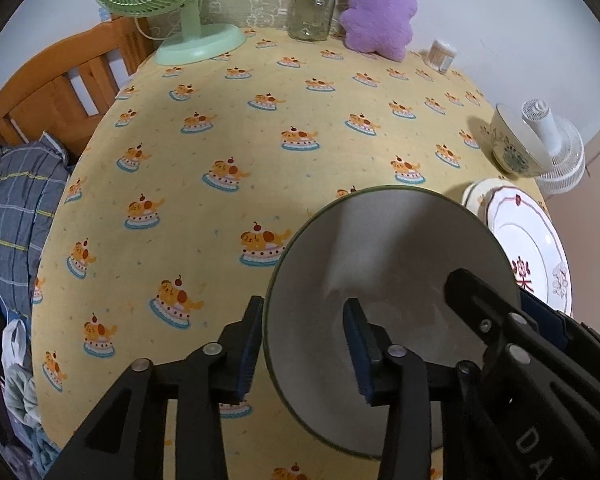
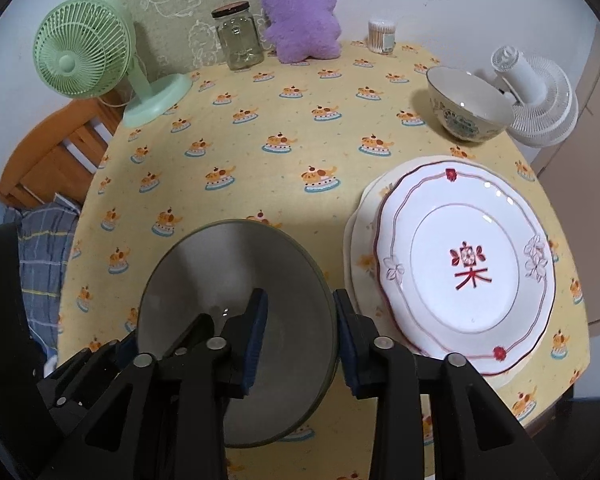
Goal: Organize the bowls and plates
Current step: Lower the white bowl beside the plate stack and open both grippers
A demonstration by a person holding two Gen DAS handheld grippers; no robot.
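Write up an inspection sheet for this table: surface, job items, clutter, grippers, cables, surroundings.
Surface: yellow cake-print tablecloth, no spills seen.
Job's things: grey bowl at the near edge; patterned bowl far right; red-trimmed plate lying on a cream plate.
Clutter: green fan, glass jar, purple plush, cotton-swab tub.
Grippers: left gripper and right gripper each straddle the grey bowl's rim, fingers apart; contact cannot be told.
Cables: green fan's cord only.
Surroundings: white fan beyond the table's right edge; wooden bed frame and plaid bedding left.
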